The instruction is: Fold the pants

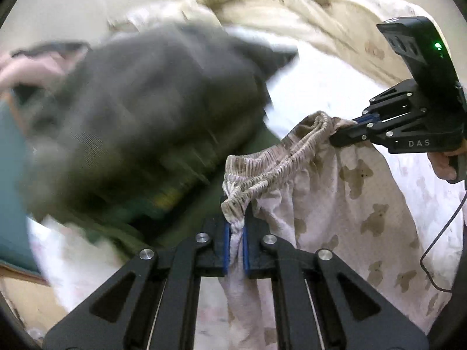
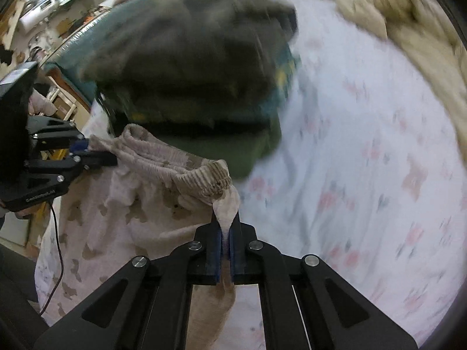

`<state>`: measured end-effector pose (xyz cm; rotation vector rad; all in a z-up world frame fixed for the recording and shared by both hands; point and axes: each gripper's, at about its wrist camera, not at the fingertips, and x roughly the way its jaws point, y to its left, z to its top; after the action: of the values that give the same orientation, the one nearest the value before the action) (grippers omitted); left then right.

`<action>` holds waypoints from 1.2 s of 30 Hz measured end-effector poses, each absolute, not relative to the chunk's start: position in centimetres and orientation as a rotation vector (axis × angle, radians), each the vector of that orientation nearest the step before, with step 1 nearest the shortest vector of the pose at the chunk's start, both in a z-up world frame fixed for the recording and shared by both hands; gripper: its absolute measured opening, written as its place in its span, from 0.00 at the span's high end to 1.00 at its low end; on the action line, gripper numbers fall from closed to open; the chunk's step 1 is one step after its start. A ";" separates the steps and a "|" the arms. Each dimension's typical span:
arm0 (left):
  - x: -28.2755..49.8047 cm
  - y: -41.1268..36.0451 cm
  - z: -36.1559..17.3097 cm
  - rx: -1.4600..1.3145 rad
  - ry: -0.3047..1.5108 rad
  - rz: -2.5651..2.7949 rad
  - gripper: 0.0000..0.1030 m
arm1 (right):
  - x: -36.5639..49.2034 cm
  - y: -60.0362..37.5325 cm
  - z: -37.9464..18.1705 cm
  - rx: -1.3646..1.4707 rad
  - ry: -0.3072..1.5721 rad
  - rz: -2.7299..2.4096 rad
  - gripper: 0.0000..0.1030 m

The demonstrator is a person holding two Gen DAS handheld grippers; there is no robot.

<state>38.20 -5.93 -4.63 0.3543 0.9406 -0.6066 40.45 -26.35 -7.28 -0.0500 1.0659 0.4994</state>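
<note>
Left wrist view: the left gripper (image 1: 236,233) has its blue-padded jaws pressed together on one end of the elastic waistband of the pale pink, bear-printed cotton pants (image 1: 335,204). To the right, the right gripper (image 1: 340,134) pinches the other end; the right wrist view confirms that clamp. The pants hang between them above the floral white bedsheet (image 2: 364,160). Farther off lie a blurred pile of dark grey and green clothes (image 1: 140,110) and a beige crumpled blanket (image 1: 306,8). The step appears to be lifting and spreading; next, the legs likely need laying flat on the sheet.
</note>
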 end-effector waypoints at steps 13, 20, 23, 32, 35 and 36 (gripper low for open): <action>33.7 -2.9 0.7 0.455 0.711 -0.575 0.96 | 36.7 -23.2 0.1 -0.215 0.874 0.570 0.98; 21.9 -3.6 1.2 0.553 0.685 -0.697 0.96 | 25.4 -23.2 -0.3 -0.233 0.905 0.635 0.98; 16.5 -3.9 0.1 0.641 0.680 -0.729 0.96 | 20.4 -23.0 -1.6 -0.246 0.935 0.643 0.98; 6.0 -6.3 -10.2 1.009 0.852 -0.850 0.92 | 10.5 -20.6 -11.4 -0.367 1.185 0.704 0.97; 5.0 -6.3 -12.0 1.013 1.037 -0.908 0.90 | 8.0 -19.6 -14.1 -0.471 1.292 0.749 0.88; 4.9 -6.2 -12.3 1.023 1.077 -0.906 0.89 | 7.3 -19.7 -14.8 -0.494 1.331 0.765 0.86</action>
<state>4.94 -6.21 -12.26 1.0231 1.0774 -0.9065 7.26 -19.68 -14.83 -0.4938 1.3306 0.7646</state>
